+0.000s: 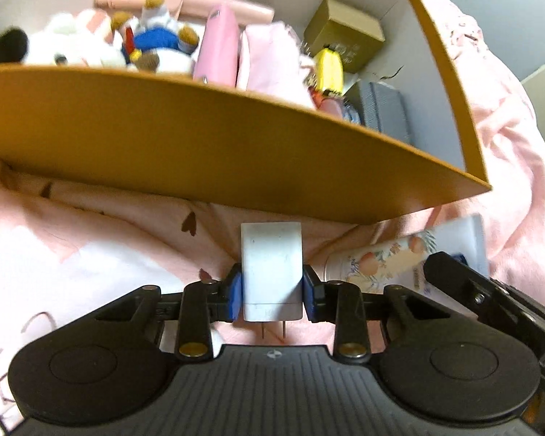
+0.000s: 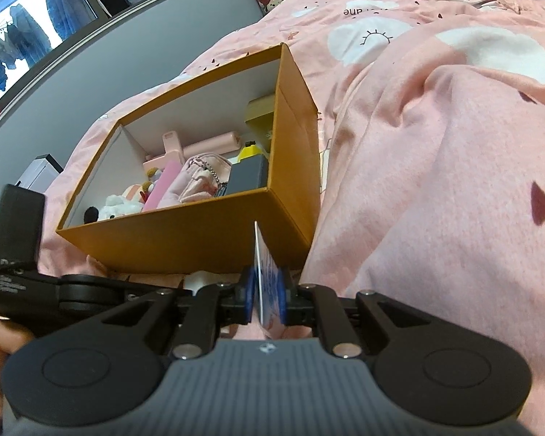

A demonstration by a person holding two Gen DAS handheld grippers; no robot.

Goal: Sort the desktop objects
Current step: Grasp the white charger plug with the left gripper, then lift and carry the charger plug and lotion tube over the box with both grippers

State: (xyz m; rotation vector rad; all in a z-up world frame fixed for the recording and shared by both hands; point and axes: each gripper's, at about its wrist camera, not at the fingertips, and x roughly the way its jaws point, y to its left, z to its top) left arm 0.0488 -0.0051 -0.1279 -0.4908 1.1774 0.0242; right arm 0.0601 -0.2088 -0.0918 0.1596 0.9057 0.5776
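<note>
Two claws poised before an open box on a bed. Nearest in the left wrist view, the left claw is clamped on a white charger, its blue pads pressing the two flat sides and its metal prongs pointing back toward the camera; gripping the broad faces probably keeps the smooth block from twisting. Just right of the charger, and short of the box, a flat peach-printed packet is carried edge-up in the right claw, which is clenched on it in the right wrist view so that the thin sheet stands vertical between the pads, an orientation that would let it slide down beside the contents. Both loads hover over the pink bedspread, just in front of the near wall of the orange box, neither yet above its rim. Inside the box, beyond that wall, lie a plush toy at the left, a pink pouch in the middle, and a yellow item, a grey case and a gold carton toward the right. The sorting appears well advanced, with these two things judged still to be dropped in.
</note>
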